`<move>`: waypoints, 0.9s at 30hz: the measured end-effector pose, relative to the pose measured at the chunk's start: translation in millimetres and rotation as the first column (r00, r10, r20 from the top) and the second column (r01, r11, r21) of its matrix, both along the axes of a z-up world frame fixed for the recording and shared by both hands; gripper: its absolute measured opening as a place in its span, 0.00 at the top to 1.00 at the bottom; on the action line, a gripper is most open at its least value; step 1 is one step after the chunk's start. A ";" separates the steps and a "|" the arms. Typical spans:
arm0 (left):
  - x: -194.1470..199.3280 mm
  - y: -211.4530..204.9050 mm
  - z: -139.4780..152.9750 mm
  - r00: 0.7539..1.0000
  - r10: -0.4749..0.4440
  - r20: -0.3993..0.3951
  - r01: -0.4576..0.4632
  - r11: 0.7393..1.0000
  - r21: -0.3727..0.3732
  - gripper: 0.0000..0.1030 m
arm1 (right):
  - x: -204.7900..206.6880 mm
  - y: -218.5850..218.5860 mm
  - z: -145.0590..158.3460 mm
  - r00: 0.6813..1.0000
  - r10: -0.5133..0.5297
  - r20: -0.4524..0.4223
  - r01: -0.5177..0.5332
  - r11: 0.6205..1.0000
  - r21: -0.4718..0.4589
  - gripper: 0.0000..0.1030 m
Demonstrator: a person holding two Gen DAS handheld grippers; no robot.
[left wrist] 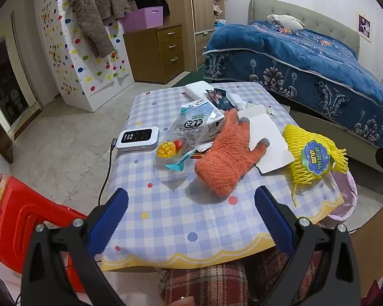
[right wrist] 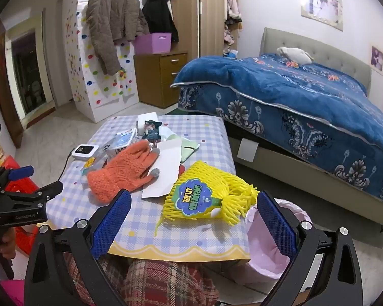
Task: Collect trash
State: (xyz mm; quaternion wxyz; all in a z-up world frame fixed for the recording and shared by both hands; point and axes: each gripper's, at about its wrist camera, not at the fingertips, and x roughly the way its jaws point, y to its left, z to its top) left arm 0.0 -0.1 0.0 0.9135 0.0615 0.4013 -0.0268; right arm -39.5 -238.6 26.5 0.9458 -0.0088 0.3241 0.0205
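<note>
A checked table (left wrist: 181,219) (right wrist: 212,137) holds litter: a yellow foam fruit net with a blue label (left wrist: 314,155) (right wrist: 206,199), a white paper (left wrist: 270,142) (right wrist: 166,170), a clear dried-mango bag (left wrist: 183,137) (right wrist: 94,162), a dark wrapper (left wrist: 218,97) (right wrist: 150,128) and a small carton (left wrist: 201,107) (right wrist: 125,137). An orange glove (left wrist: 227,155) (right wrist: 125,170) lies in the middle. A bin with a pink liner (right wrist: 265,244) (left wrist: 344,193) stands at the table's right front corner. My left gripper (left wrist: 191,219) (right wrist: 38,178) is open and empty above the near edge. My right gripper (right wrist: 194,224) is open and empty, just before the net.
A white device with a cable (left wrist: 138,139) (right wrist: 85,151) lies at the table's left edge. A red plastic stool (left wrist: 25,219) stands at the left. A bed with a blue blanket (left wrist: 306,58) (right wrist: 293,97) stands close on the right. My plaid-clad knees (right wrist: 153,280) are under the near edge.
</note>
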 end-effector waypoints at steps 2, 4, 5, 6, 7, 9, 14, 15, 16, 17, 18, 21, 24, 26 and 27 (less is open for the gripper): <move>0.2 0.3 -0.1 1.000 -0.001 -0.005 0.001 1.000 -0.006 0.07 | 0.4 -0.2 -0.1 1.000 0.001 -0.006 -0.001 1.000 0.006 0.05; 0.2 0.3 0.0 1.000 0.000 -0.004 0.000 1.000 -0.005 0.07 | 0.2 0.2 0.2 1.000 0.001 -0.007 -0.001 1.000 0.005 0.05; 0.2 0.5 0.0 1.000 0.000 -0.004 0.000 1.000 -0.006 0.07 | 0.0 0.5 0.5 1.000 0.001 -0.007 -0.001 1.000 0.005 0.05; 0.2 0.7 0.0 1.000 -0.001 -0.003 0.001 1.000 -0.007 0.07 | 0.1 0.2 0.4 1.000 0.001 -0.007 -0.001 1.000 0.007 0.05; 0.2 1.1 0.0 1.000 -0.001 -0.004 0.001 1.000 -0.007 0.07 | 0.6 -0.2 -0.3 1.000 0.002 -0.010 -0.002 1.000 0.010 0.05; 0.0 0.3 0.0 1.000 0.002 -0.004 -0.002 1.000 -0.003 0.07 | 0.8 -0.2 -0.5 1.000 0.000 -0.011 0.000 1.000 0.009 0.05; -0.3 0.2 0.2 1.000 0.000 -0.005 0.000 1.000 -0.004 0.07 | 0.7 0.2 -0.9 1.000 0.000 -0.012 0.000 1.000 0.008 0.05; -0.5 0.1 0.4 1.000 0.000 -0.004 0.000 1.000 -0.004 0.07 | 0.7 0.3 -1.0 1.000 0.000 -0.012 0.000 1.000 0.008 0.05; -0.8 0.1 0.7 1.000 0.000 -0.003 0.000 1.000 -0.005 0.07 | 0.6 0.4 -1.2 1.000 0.001 -0.011 -0.001 1.000 0.008 0.05; -1.2 0.0 1.0 1.000 0.000 -0.002 0.000 1.000 -0.005 0.07 | 0.7 0.5 -1.3 1.000 0.000 -0.012 0.000 1.000 0.007 0.05; 0.0 0.4 0.0 1.000 0.002 -0.006 -0.002 1.000 -0.005 0.07 | 0.7 0.6 -1.4 1.000 0.000 -0.012 0.000 1.000 0.007 0.05; 0.1 0.4 -0.1 1.000 0.003 -0.007 -0.003 1.000 -0.005 0.07 | 0.5 1.1 -1.5 1.000 0.001 -0.013 -0.001 1.000 0.007 0.05; 0.0 0.1 0.0 1.000 0.003 -0.007 -0.003 1.000 -0.005 0.07 | 0.5 1.0 -1.7 1.000 0.002 -0.011 -0.002 1.000 0.008 0.05; 2.6 4.8 -1.3 1.000 0.002 -0.007 -0.002 1.000 -0.005 0.07 | 0.5 1.1 -1.8 1.000 0.001 -0.013 -0.001 1.000 0.007 0.05; 2.6 4.9 -1.3 1.000 0.002 -0.007 -0.002 1.000 -0.006 0.07 | 0.4 1.0 -1.8 1.000 0.001 -0.013 -0.001 1.000 0.007 0.05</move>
